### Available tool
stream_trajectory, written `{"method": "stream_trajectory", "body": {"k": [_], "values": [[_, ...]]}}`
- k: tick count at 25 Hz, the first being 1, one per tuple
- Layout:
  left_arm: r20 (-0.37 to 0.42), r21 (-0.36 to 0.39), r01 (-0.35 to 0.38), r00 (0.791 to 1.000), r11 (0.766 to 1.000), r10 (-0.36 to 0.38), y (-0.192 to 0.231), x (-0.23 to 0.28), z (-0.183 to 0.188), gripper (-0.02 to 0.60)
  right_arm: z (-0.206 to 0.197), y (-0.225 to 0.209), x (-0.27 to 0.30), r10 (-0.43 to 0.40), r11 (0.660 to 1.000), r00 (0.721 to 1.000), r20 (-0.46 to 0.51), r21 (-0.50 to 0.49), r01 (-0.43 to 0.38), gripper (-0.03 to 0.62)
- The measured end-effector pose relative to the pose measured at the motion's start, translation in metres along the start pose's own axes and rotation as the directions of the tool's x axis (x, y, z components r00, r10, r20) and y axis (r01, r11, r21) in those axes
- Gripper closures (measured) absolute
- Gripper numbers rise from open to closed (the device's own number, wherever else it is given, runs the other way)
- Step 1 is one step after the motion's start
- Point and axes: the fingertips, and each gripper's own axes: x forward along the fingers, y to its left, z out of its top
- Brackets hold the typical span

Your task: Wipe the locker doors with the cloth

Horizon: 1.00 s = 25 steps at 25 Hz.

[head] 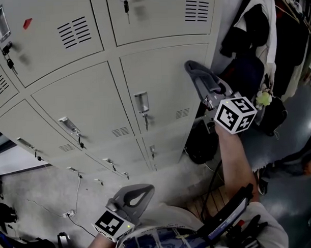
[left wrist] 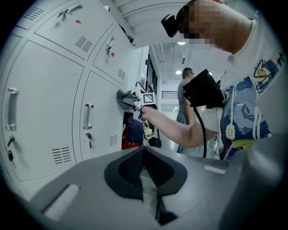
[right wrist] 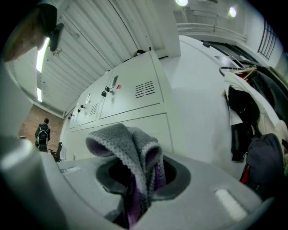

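Observation:
The light grey locker doors (head: 159,80) fill the left and middle of the head view. My right gripper (head: 199,76) is raised at the right edge of the door with the metal handle (head: 141,102), close to the panel. It is shut on a grey cloth (right wrist: 130,143) with a purple underside that bulges out of the jaws. From the left gripper view, that cloth (left wrist: 125,96) hangs right beside the locker face; contact cannot be told. My left gripper (head: 135,195) is held low near my body, shut with nothing in it, its jaws (left wrist: 144,173) pointing along the lockers.
Keys hang from several locks (head: 9,62). Coats (head: 264,30) and a dark bag (head: 245,72) hang right of the lockers, with a black bag (head: 202,144) on the floor below. Cables (head: 72,210) lie at lower left. A person (left wrist: 186,85) stands down the corridor.

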Motion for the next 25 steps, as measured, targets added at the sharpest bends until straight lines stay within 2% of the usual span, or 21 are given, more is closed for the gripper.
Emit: {"method": "stream_trajectory", "body": {"k": [4,8,15,19,25], "values": [[-0.007,-0.002,-0.008,1.000,1.000,0.008,0.000,-0.003,-0.001,0.580,-0.009,0.056,0.010,0.120,0.993,0.993,-0.013,0.009,-0.120,0.502],[0.006,0.011,-0.027,1.000,1.000,0.027,0.001,-0.010,0.001,0.580,-0.024,0.107,0.027,0.224,0.975,0.974,-0.039,0.011,-0.224,0.502],[0.008,0.001,-0.071,0.997,0.997,0.071,0.005,-0.024,-0.005,0.580,-0.046,0.163,0.060,0.330,0.944,0.940,-0.086,0.021,-0.330,0.502],[0.011,-0.013,-0.093,0.996,0.996,0.094,0.008,-0.029,-0.006,0.580,-0.062,0.176,0.075,0.359,0.933,0.926,-0.116,0.052,-0.355,0.502],[-0.013,-0.046,-0.113,0.994,0.993,0.113,0.013,-0.029,-0.014,0.580,-0.064,0.148,0.073,0.316,0.947,0.942,-0.109,0.086,-0.308,0.502]]}}
